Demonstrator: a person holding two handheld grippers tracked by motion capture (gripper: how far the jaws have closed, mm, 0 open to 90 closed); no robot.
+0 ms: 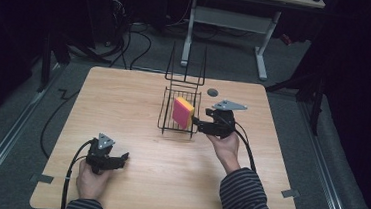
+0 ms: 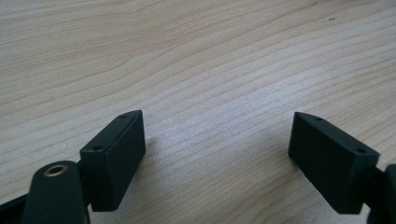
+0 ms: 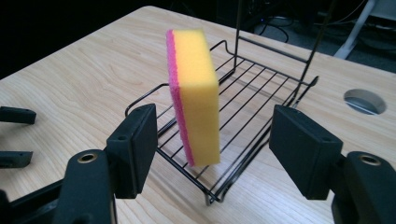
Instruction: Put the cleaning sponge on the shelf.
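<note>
1. I see a wooden table (image 1: 138, 111) with a black wire rack (image 1: 178, 118) near its middle.
2. A yellow sponge with a pink side (image 1: 183, 112) stands on edge in the rack, upright.
3. My right gripper (image 1: 195, 124) sits just beside the rack's right side, jaws spread wide on either side of the sponge and not touching it.
4. My left gripper (image 1: 124, 156) rests low over bare wood near the table's front left, jaws wide apart and holding nothing.

Wooden table (image 1: 138, 106) carries a wire rack (image 1: 170, 121), apparently flat
</note>
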